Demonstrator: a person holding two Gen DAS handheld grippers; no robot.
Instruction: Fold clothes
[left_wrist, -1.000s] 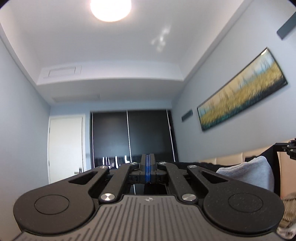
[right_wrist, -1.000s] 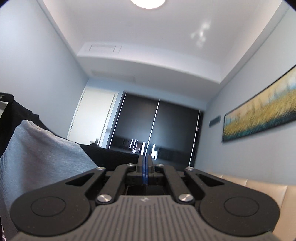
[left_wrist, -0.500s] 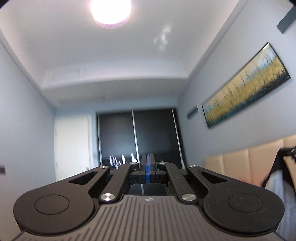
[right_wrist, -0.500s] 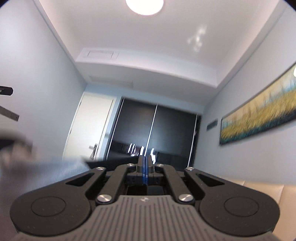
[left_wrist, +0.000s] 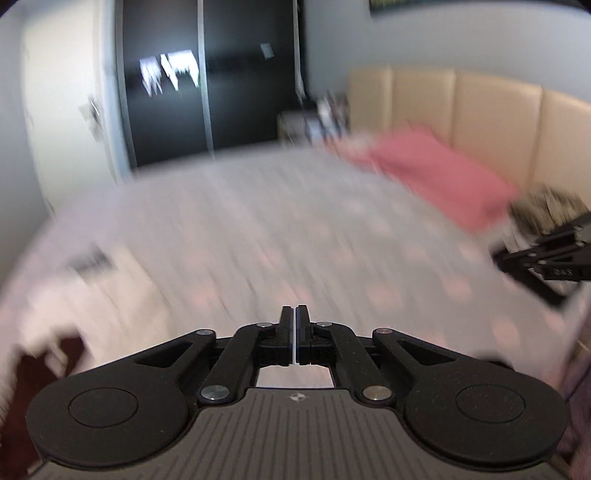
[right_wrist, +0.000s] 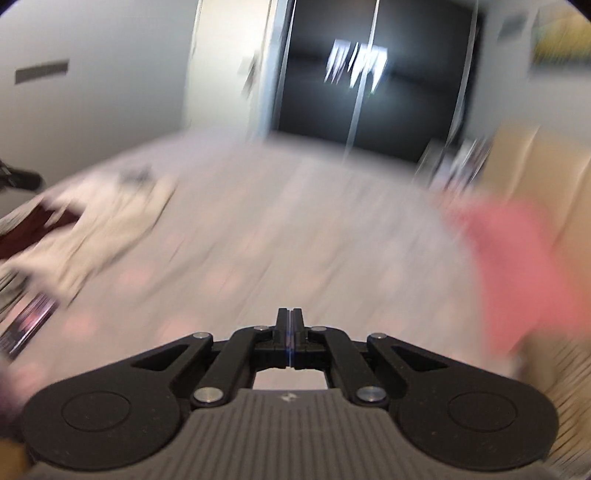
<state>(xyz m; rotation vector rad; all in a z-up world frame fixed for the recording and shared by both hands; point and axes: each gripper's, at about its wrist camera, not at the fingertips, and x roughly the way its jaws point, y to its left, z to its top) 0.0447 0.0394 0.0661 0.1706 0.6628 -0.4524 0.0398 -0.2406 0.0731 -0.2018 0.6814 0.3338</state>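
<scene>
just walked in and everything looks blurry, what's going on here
A person holds a two-finger gripper in each hand, both aimed down over a bed with a pale, pink-spotted cover. The left gripper is shut and empty. The right gripper has nothing between its jaws, which are just starting to open. Nothing is picked up yet. A pink cloth lies near the padded headboard, and a pale crumpled garment sits on the bed's left side. The blur hides finer detail.

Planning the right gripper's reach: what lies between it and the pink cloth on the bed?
Only bare, pale bedspread between right gripper and pink cloth, in the blurred right wrist view.
</scene>
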